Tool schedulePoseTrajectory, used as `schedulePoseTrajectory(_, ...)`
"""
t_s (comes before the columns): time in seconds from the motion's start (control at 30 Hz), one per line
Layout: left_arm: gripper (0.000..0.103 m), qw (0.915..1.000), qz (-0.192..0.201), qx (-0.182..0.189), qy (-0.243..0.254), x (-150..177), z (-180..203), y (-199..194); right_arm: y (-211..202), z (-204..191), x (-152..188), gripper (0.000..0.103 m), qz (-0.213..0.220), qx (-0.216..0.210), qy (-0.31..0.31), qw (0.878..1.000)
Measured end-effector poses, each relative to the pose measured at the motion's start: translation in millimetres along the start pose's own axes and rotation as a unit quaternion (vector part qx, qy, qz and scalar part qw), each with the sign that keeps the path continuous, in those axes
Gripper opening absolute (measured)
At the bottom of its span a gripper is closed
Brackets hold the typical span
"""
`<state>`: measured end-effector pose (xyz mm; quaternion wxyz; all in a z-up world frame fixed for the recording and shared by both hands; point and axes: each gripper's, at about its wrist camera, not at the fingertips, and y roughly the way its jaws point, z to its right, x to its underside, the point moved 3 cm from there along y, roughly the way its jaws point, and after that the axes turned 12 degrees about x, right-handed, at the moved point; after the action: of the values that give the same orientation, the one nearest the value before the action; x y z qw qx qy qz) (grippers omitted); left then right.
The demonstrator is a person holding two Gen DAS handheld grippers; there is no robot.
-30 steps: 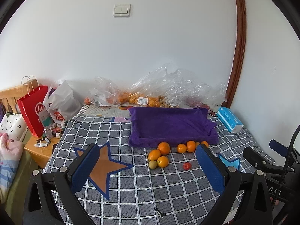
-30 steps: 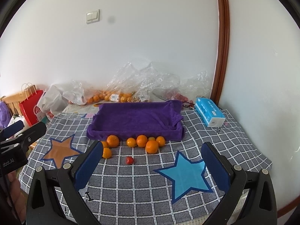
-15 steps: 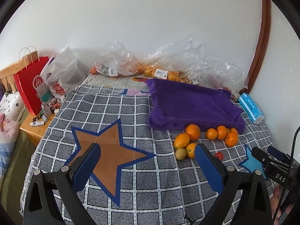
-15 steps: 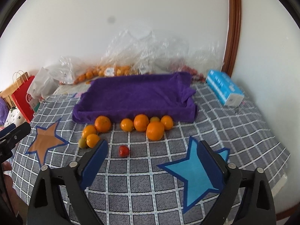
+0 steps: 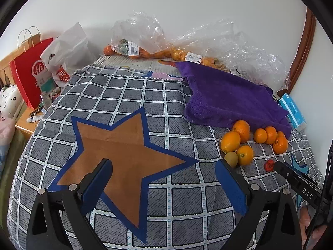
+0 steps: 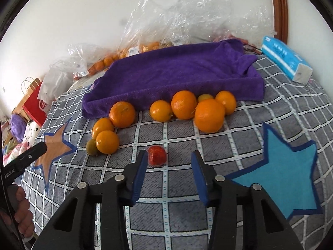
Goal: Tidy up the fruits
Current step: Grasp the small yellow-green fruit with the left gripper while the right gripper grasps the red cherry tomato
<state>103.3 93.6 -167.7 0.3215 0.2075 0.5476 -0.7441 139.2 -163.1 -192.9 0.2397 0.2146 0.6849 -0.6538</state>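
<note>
The right gripper (image 6: 167,158) pointed steeply down at the checked cloth (image 6: 181,133); its jaws had just been narrowing, half spread, the small red fruit (image 6: 157,155) just beyond the left pad, not pinched. The left gripper (image 5: 164,169) hung wide apart over the brown star (image 5: 124,145).

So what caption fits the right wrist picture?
Right gripper closing in beside a small red fruit, oranges lined along a purple towel.
</note>
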Motion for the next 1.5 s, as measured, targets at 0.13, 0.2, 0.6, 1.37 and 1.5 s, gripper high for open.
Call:
schedulePoseTrajectory(0.13,0.099,1.0000,0.002,0.001,0.006,-0.1,4.1,5.5,9.3,-5.8,-0.9,0.043,-0.004,-0.003,-0.002,1.000)
schedulePoseTrajectory(0.2,0.099,0.9999,-0.002,0.013,0.010,0.4,8.7,8.9,15.1,-8.9,-0.6,0.040,-0.015,-0.010,-0.004,1.000)
schedulePoseTrajectory(0.6,0.075,0.9957,-0.044,0.052,0.064,3.0,55.3,43.4,8.6,-1.9,0.8,0.026,0.002,0.005,-0.034,0.999)
schedulePoseTrajectory(1.37,0.022,0.9910,-0.069,0.069,0.092,8.6,77.4,59.4,-16.3,51.2,10.3,0.026,0.021,0.063,-0.001,0.998)
schedulePoseTrajectory(1.5,0.022,0.9923,-0.065,0.066,0.082,5.4,73.8,50.5,-20.4,44.8,7.5,0.026,0.025,0.063,-0.007,0.998)
